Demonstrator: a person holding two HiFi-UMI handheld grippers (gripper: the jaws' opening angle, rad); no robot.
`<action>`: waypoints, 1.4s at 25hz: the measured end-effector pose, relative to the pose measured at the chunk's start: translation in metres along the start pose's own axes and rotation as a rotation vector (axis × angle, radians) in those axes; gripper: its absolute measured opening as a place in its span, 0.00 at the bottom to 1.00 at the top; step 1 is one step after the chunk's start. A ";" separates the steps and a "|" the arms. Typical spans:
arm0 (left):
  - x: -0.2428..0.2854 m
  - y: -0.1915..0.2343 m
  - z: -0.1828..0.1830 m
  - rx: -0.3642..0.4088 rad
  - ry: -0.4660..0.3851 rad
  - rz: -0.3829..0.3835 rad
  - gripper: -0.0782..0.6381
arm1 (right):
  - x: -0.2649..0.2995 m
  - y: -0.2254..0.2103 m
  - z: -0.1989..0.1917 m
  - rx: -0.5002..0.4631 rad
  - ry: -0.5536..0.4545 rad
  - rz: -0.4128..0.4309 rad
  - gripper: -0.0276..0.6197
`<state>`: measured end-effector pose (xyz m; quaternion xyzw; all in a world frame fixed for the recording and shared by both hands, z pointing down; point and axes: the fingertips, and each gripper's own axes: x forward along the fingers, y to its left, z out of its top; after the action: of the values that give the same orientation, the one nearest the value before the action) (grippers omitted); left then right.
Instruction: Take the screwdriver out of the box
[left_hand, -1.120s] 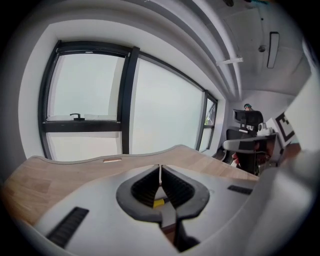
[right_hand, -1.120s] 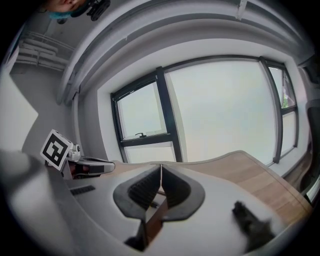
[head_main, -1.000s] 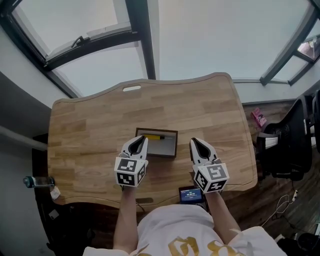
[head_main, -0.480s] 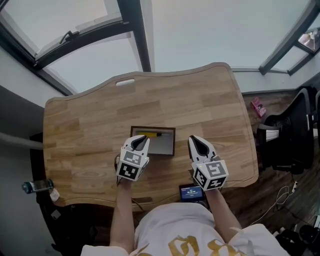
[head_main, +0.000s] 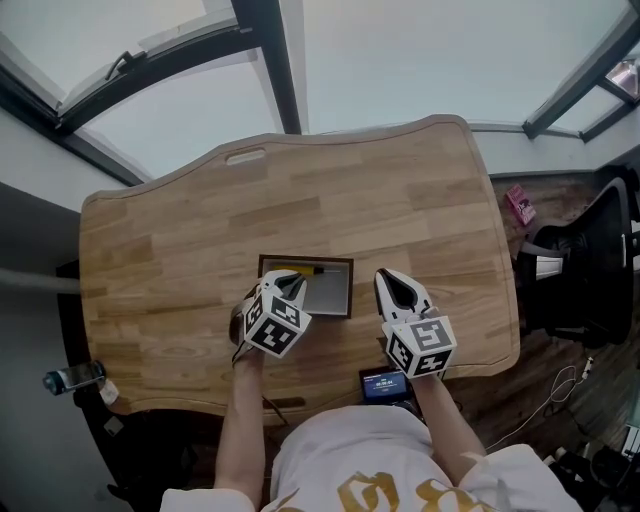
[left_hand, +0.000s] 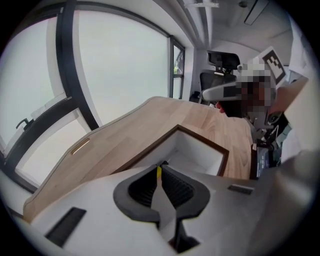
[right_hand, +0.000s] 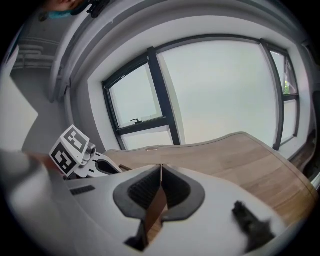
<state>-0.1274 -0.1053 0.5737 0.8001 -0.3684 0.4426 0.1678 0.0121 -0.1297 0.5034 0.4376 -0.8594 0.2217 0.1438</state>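
- No word or number can be read with certainty anywhere.
- The left gripper (head_main: 291, 282) carries a cube (head_main: 273, 322) with square black-and-white markers. They are coded patterns, not letters. The same cube shows in the right gripper view (right_hand: 70, 149).
- The right gripper (head_main: 386, 282) carries a similar cube (head_main: 421, 348), also seen in the left gripper view (left_hand: 274, 61).
- A small device (head_main: 383, 384) at the near edge of the desk (head_main: 180, 250) has a blue screen with light characters, too small to read.
- The person's white shirt (head_main: 330, 460) has a large gold print (head_main: 365, 493), cut by the picture's lower edge; no word is legible.
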 end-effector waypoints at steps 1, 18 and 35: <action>0.004 0.000 -0.001 0.018 0.016 -0.003 0.13 | 0.003 -0.001 -0.001 0.000 0.005 0.003 0.09; 0.048 -0.011 -0.008 0.218 0.209 -0.056 0.25 | 0.035 -0.018 -0.016 0.027 0.060 0.017 0.09; 0.065 -0.023 -0.022 0.200 0.343 -0.120 0.37 | 0.050 -0.021 -0.019 0.075 0.064 0.045 0.09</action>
<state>-0.1013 -0.1053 0.6411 0.7463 -0.2402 0.5960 0.1739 0.0017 -0.1653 0.5472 0.4158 -0.8552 0.2708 0.1499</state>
